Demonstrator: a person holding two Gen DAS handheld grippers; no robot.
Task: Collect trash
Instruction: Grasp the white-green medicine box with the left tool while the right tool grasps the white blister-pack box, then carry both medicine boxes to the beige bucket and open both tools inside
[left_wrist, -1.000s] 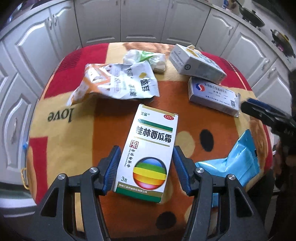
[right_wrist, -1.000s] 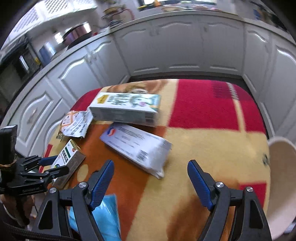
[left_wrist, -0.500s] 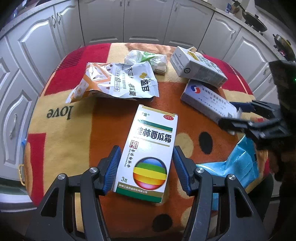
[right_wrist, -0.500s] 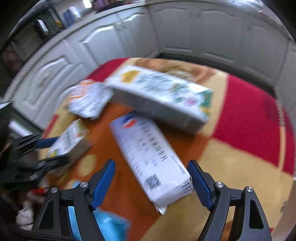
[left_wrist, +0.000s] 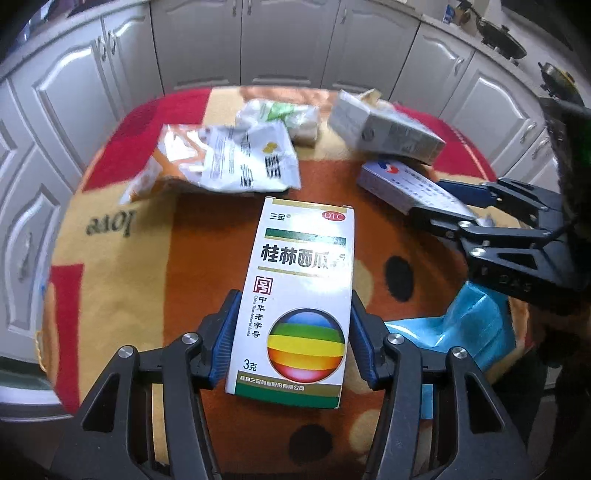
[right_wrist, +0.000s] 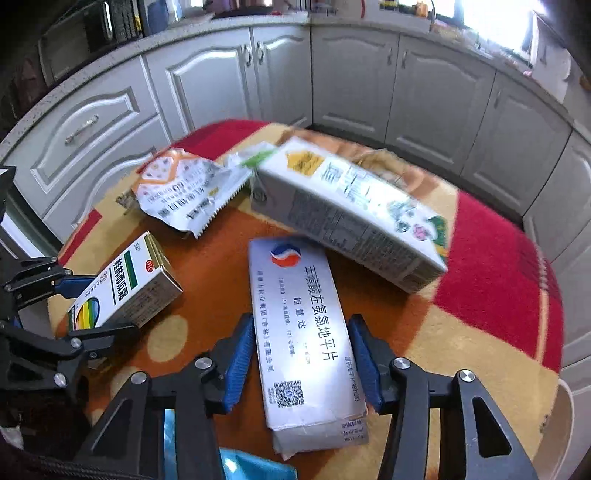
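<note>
The white medicine box with the rainbow ball (left_wrist: 301, 295) lies flat on the patterned cloth of the bench (left_wrist: 110, 266), near its front edge, and the left gripper (left_wrist: 295, 332) has its blue pads pressed against the box's two long sides — clenched on it. Just to its right, the long pale box with the red-and-blue logo (right_wrist: 303, 332) lies lengthwise between the fingers of the right gripper (right_wrist: 301, 354); those jaws have just been closing, and the pads now stand right at the box's edges, though whether they already press on it I cannot tell. Behind that box a larger white carton (right_wrist: 351, 218) rests at a slant, blurred in the right wrist view. Left of the carton sits a crumpled orange-and-white snack bag (left_wrist: 221, 166), and behind it a small green-and-white wrapper (left_wrist: 280, 114). A blue plastic packet (left_wrist: 472, 328) lies at the bench's right front edge, partly under the right gripper's frame. White kitchen cabinets (left_wrist: 288, 40) curve round behind the bench.
</note>
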